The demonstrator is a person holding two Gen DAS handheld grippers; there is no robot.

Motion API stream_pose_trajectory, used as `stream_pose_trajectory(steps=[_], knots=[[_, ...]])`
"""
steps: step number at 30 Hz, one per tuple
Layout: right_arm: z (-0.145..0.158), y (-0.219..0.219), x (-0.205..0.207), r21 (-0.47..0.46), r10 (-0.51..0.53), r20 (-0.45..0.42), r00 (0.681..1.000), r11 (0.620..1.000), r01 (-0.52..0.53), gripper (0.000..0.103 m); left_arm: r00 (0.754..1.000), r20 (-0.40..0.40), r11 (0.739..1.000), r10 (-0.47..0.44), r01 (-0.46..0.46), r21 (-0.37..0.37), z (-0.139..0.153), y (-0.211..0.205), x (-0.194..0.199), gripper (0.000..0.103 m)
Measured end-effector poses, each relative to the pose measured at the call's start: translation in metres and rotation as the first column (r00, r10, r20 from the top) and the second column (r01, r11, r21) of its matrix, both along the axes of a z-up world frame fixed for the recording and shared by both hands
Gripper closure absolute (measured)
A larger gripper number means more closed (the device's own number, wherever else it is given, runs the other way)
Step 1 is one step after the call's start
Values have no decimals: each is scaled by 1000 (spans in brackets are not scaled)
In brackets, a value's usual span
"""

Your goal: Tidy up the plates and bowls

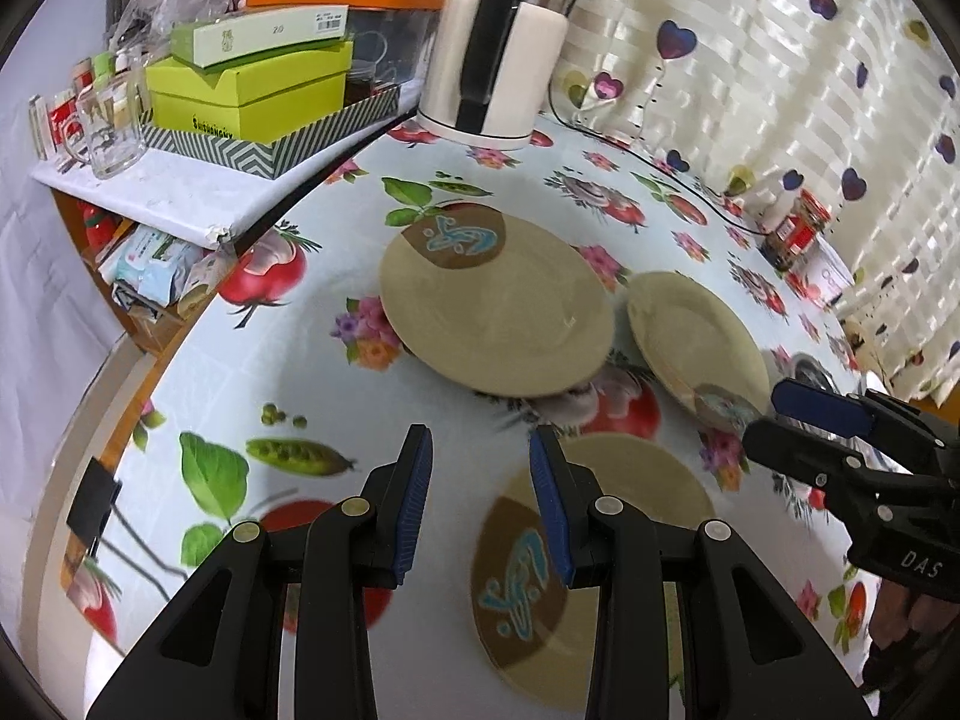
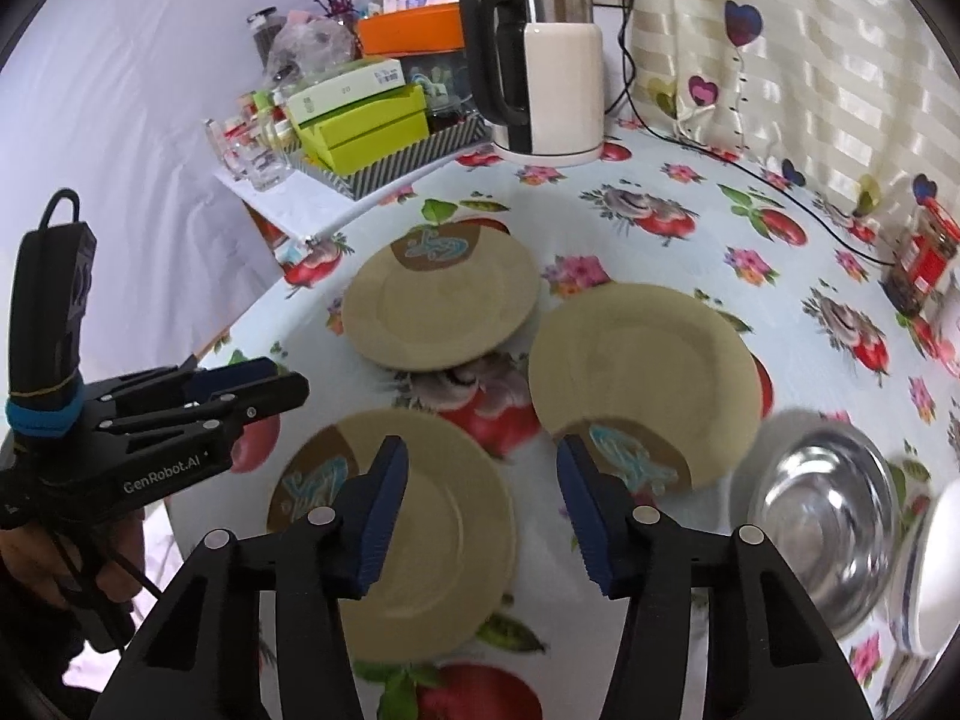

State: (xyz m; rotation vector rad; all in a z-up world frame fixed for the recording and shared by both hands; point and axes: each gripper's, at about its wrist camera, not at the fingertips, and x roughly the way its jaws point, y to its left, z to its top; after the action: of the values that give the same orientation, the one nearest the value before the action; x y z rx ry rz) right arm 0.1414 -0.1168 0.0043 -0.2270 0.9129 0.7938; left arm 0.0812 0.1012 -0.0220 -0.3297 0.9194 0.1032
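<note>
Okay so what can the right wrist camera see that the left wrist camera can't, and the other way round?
Only the right wrist view shows the shiny steel bowl and the white bowl at the right edge. Only the left wrist view shows the packets on the lower shelf beside the table. Both share three beige round plates, the nearest, the white electric kettle, the lime-green box, and the open, empty left gripper and right gripper.
</note>
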Motion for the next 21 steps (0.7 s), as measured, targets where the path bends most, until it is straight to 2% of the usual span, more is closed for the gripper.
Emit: stream_pose_trajectory(steps=[2,10,21], knots=[[0,8,8,5,6,-4,1000,1000,-6,56,1000,-3,1000,8,-8,-7,-3,6,6,68],[-9,33,45,20,-1,-45,999,1000,1,58,999,-6,998,37,-38,-41,-15,25,30,68],[-29,64,92,5,-12,-80,997,1000,12,68,996,-12,994,83,-84,-72,-30,47,54,68]])
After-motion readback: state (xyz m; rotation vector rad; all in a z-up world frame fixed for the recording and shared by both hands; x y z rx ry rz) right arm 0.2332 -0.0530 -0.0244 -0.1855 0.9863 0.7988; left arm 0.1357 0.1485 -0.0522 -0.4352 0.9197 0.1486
